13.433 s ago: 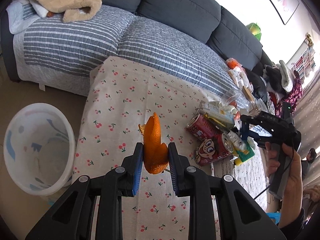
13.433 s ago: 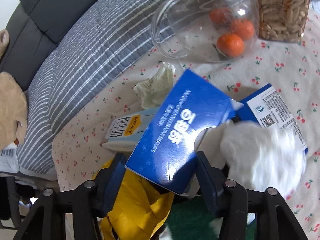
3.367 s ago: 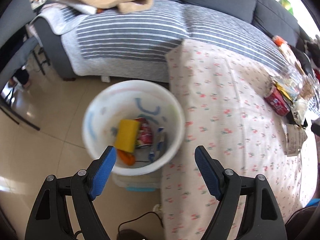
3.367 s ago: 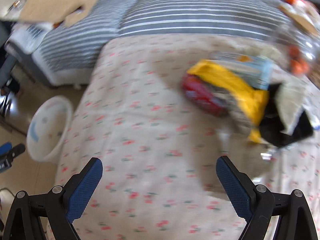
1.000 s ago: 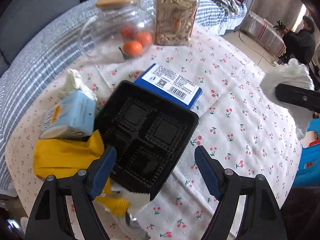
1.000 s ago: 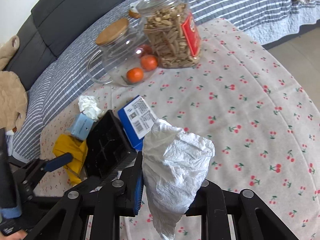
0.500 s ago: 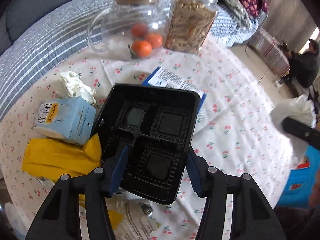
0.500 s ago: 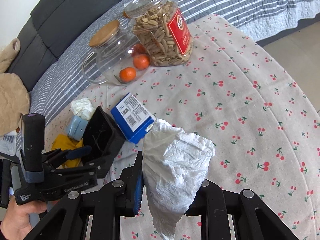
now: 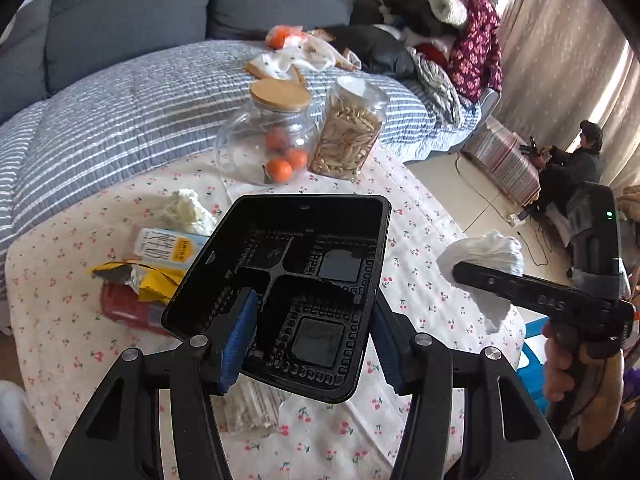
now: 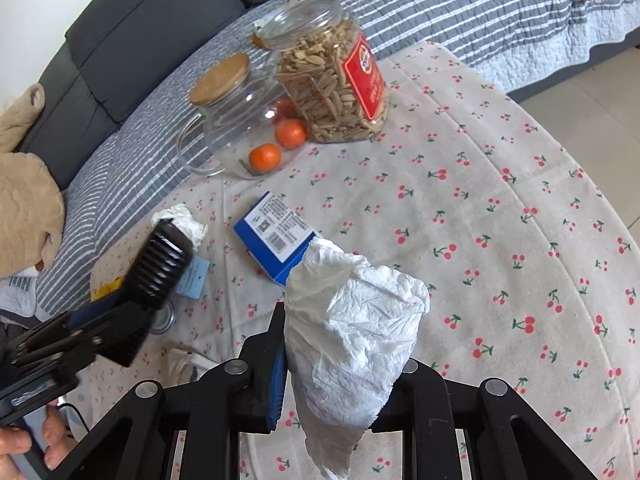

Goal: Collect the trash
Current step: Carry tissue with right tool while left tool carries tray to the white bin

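Note:
A black compartment tray (image 9: 304, 280) hangs tilted above the table, and my left gripper (image 9: 312, 332) is shut on its near edges. The right wrist view shows that same tray (image 10: 160, 264) edge-on at the left, in the left gripper (image 10: 132, 308). My right gripper (image 10: 340, 364) is shut on a crumpled white tissue (image 10: 352, 328) and hovers over the cherry-print tablecloth (image 10: 500, 220). That tissue (image 9: 484, 252) and right gripper (image 9: 480, 280) also appear at the right of the left wrist view. Still lying on the table are a blue box (image 10: 276, 236), a tissue ball (image 9: 184, 208), a small carton (image 9: 172, 246), a yellow wrapper (image 9: 148, 276) and a red can (image 9: 124, 308).
A glass jug with oranges (image 9: 272, 148) and a jar of nuts (image 9: 348, 140) stand at the table's far side. Behind them is a sofa with a striped cover (image 9: 120, 112). A crumpled paper (image 9: 248, 404) lies under the tray. A person sits at the far right (image 9: 576, 160).
My left gripper closed on the black tray and lifted it off the table, uncovering the blue box. The right gripper kept still with the tissue.

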`<state>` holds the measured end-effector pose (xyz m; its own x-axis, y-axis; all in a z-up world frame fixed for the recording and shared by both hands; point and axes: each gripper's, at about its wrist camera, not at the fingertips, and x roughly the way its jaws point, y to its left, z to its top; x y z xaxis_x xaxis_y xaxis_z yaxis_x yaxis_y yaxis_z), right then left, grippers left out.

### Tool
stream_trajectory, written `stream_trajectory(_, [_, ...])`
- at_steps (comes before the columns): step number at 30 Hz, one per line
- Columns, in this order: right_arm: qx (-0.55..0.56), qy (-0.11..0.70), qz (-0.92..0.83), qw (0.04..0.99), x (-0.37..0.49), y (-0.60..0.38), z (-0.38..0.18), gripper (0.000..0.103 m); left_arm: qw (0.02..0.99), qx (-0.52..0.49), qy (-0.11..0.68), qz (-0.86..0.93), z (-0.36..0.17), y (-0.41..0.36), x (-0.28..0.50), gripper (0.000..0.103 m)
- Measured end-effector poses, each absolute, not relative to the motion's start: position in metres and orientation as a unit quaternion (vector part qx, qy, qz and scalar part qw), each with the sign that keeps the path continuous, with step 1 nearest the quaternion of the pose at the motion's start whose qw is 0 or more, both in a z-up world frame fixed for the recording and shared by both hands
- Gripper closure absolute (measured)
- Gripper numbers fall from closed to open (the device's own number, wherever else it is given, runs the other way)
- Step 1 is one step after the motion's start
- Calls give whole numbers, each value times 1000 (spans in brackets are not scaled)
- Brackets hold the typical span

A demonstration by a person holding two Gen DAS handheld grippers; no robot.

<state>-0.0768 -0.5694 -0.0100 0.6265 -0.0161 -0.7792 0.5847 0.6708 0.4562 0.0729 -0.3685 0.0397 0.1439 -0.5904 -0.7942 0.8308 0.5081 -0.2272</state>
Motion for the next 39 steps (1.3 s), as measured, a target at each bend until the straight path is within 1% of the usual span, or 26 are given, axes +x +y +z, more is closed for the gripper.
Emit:
stream_trajectory(10, [341, 399, -164, 835, -61, -534, -2, 77, 757, 89, 435, -480, 63, -288, 67, 45])
stream_trajectory(15, [327, 407, -153, 839, -51, -515, -1, 77, 769, 71, 432, -466, 65, -246, 73, 45])
stream_trajectory(21, [309, 420, -132, 843, -35, -486, -1, 77, 793, 47, 435, -423, 49, -187, 95, 45])
stream_trajectory(26, [291, 434, -106, 846, -9, -453, -2, 77, 818, 38, 435, -375, 25, -142, 119, 45])
stream_trajectory(30, [270, 451, -83, 846, 18, -419, -8, 77, 832, 23, 436, -343, 7, -104, 138, 45])
stream_trajectory(34, [250, 469, -64, 845, 42, -388, -16, 77, 853, 18, 432, -293, 3, -63, 161, 45])
stream_trajectory(39, [235, 488, -41, 840, 74, -350, -27, 77, 862, 9, 450, -234, -14, -17, 191, 45])
